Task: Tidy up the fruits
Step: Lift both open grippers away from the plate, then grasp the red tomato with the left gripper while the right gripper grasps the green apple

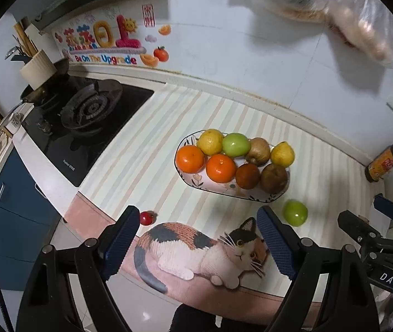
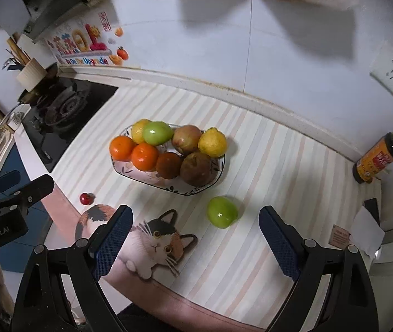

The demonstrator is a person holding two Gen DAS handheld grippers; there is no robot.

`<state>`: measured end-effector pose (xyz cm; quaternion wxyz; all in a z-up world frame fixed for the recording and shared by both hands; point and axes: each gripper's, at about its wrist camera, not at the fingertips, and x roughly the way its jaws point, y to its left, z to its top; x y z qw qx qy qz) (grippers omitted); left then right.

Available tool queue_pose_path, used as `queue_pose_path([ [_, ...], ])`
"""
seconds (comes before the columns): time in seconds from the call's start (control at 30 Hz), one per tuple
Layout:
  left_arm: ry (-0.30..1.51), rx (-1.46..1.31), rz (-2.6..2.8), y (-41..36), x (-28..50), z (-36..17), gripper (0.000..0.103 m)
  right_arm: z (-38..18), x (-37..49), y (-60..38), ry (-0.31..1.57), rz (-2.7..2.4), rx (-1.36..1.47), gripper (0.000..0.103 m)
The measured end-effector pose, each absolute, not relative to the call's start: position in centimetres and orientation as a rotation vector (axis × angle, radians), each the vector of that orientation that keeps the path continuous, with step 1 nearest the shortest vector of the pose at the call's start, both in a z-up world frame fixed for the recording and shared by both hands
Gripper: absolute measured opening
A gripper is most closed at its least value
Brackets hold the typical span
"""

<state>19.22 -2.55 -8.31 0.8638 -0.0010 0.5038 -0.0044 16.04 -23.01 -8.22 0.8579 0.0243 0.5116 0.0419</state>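
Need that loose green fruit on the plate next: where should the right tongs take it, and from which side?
Grip the green fruit across its widest middle, coming from above. It is round and smooth and lies alone on the mat, clear of the plate, so the open right tongs can straddle it.
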Motion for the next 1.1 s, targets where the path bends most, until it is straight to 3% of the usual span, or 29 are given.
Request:
queue_pose_path([
  [0.57, 0.962, -0.021, -0.036, -2.9, 14.3, -2.8, 0.086, -0.7, 11.0, -23.5, 0.959, 0.118, 0.064, 0.095],
  [1.03, 0.966, -0.026, -0.041, -3.2, 14.8, -2.9, 0.086, -1.3, 11.9, -24.1, 0.967, 0.128, 0.115, 0.095],
  [1.07, 0.966, -0.024, -0.038, -3.2, 15.1, -3.2, 0.088, -1.7, 12.2, -24.4, 0.972, 0.120, 0.122, 0.095],
  [1.1, 0.967, -0.020, -0.032, -3.2, 15.6, -3.3, 0.097, -2.2, 12.6, -24.8, 0.981, 0.113, 0.135, 0.095],
])
